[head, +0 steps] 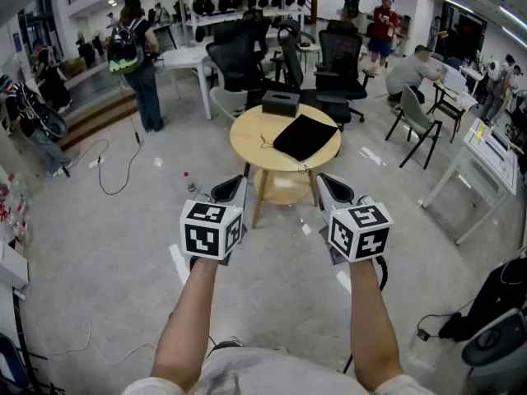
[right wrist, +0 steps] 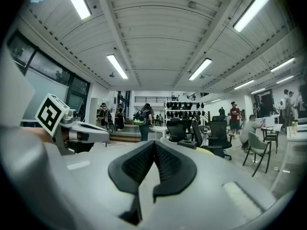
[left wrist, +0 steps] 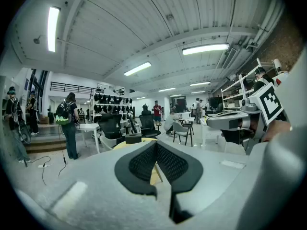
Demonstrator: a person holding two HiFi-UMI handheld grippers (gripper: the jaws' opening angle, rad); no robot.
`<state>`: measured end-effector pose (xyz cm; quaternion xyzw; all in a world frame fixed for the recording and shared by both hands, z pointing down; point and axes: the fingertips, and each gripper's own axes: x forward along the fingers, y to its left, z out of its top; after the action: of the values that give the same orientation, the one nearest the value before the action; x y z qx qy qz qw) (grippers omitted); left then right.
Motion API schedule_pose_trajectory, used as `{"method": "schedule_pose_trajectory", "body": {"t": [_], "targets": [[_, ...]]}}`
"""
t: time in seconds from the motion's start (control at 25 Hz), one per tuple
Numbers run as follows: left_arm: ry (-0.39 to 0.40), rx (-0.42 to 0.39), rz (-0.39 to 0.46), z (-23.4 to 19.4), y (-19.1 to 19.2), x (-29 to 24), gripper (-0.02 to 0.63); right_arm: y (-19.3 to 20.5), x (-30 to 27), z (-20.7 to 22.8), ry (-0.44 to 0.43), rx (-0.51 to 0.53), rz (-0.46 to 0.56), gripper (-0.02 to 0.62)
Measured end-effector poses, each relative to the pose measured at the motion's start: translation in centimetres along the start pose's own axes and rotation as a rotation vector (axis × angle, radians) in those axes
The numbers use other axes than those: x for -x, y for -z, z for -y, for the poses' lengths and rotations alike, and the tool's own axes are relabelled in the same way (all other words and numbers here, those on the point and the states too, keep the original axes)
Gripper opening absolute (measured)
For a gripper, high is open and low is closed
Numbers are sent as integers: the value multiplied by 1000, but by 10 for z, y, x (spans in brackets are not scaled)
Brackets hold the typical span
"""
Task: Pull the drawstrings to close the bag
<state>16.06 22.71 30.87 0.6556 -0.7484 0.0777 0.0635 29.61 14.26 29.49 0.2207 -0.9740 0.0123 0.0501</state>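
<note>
Little of the bag (head: 305,136) is being given away: it is being shown only in the head view, as a flat black rectangular shape lying on the right half of the round wooden table (head: 247,142), with one corner pointing towards the near rim. Its mouth is not being made out, and of the drawstrings only a thin cord (head: 264,143) is being glimpsed on the bare wood just left of it, too fine for its attachment to be traced. In both gripper views the bag is being hidden behind the jaws, and only a sliver of yellowish tabletop is being left visible past them. A black box (head: 280,103) is being seen at the far edge of the table, apart from the bag. The left gripper (head: 234,185) and the right gripper (head: 328,184) are being held side by side in front of the table, well short of it and touching nothing. The jaws of each are being pressed together with nothing between them, as is being shown plainly in each gripper's own view. The person's forearms are being cut off by the lower edge of the head view, and the hands are being largely covered by the marker cubes
</note>
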Motion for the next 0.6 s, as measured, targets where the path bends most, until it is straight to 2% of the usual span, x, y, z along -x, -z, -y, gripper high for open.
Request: {"method": "schedule_pose_trajectory", "body": {"t": [0.6], "targets": [[-20, 26, 17, -7, 3, -4, 5, 14, -9, -1, -6, -10, -2, 9]]}}
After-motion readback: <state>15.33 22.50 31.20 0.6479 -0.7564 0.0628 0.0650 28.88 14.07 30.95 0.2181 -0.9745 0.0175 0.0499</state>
